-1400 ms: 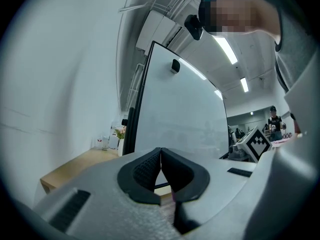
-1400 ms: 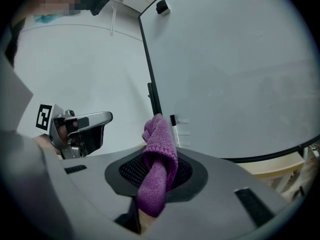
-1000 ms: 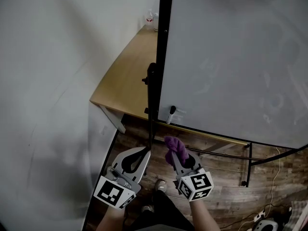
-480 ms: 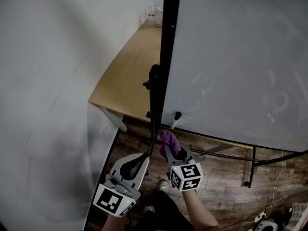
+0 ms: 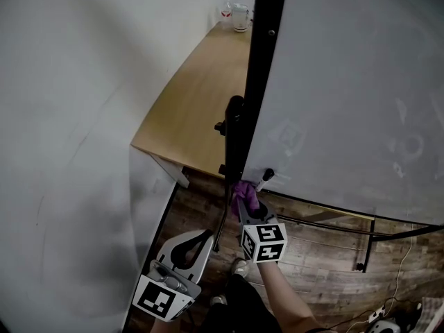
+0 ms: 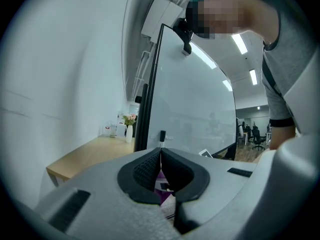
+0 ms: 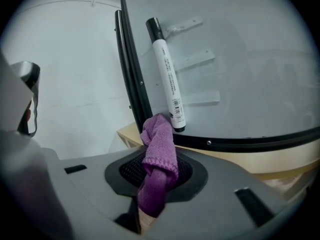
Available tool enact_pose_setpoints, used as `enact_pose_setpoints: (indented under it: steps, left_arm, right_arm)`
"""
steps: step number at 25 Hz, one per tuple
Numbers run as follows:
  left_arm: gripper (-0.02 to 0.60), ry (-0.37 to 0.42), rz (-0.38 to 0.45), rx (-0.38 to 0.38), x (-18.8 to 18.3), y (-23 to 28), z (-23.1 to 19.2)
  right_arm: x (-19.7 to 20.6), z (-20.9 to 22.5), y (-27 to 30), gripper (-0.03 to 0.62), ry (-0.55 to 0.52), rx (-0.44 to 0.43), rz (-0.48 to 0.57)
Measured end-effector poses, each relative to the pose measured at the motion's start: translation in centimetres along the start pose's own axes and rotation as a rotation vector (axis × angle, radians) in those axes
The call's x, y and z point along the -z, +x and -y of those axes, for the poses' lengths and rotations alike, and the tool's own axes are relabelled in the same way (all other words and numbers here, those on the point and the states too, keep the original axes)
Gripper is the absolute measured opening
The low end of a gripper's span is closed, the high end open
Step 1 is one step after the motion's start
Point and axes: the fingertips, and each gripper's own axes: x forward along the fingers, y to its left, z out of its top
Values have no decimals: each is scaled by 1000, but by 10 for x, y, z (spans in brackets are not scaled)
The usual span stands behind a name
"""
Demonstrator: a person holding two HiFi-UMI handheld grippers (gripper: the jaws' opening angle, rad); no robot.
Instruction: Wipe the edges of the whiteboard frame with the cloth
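The whiteboard (image 5: pixel 347 82) stands upright in a black frame (image 5: pixel 259 82). My right gripper (image 5: pixel 244 201) is shut on a purple cloth (image 5: pixel 243 190), whose tip touches the frame's lower left corner. In the right gripper view the cloth (image 7: pixel 159 151) rises from the jaws to where the left edge (image 7: pixel 131 69) meets the bottom edge (image 7: pixel 240 141). A marker (image 7: pixel 167 79) is clipped to the board just above that corner. My left gripper (image 5: pixel 202 237) hangs lower left, shut with nothing in it, away from the board. Its view looks along the frame's left edge (image 6: pixel 150 84).
A wooden table (image 5: pixel 194 109) stands behind the board, with a cup and glass (image 5: pixel 236 16) at its far end. The stand's black post with a knob (image 5: pixel 234 116) runs beside the frame. White wall fills the left. Cables (image 5: pixel 388 318) lie on the wood floor.
My right gripper has carried the cloth up and forward from below the board to the frame's lower left corner. The left gripper has stayed low, falling behind it.
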Motion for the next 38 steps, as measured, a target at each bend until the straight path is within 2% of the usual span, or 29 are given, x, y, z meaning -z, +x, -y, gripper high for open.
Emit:
enact_pose_setpoints:
  steps: [3, 7, 15, 18, 23, 26, 28, 38]
  left_arm:
    - [17, -2, -4, -19, 2, -2, -6]
    - [17, 33, 17, -38, 0, -1, -14]
    - [17, 11, -17, -31, 2, 6, -11]
    - [17, 27, -7, -26, 1, 9, -8]
    - [17, 52, 27, 7, -7, 18, 5]
    - [17, 35, -7, 26, -4, 23, 14]
    - [17, 45, 2, 41, -6, 29, 19]
    - [17, 100, 42, 112, -11, 55, 52]
  right_arm:
    - [-1, 0, 7, 80, 7, 6, -6]
    - [0, 7, 7, 74, 42, 23, 4]
    - [6, 32, -2, 67, 44, 63, 3]
    - [7, 43, -11, 67, 49, 84, 9]
    - [5, 61, -30, 67, 78, 115, 25]
    - [4, 70, -40, 67, 76, 130, 32]
    - [4, 78, -48, 67, 79, 144, 36]
    - [5, 131, -95, 67, 113, 261, 67]
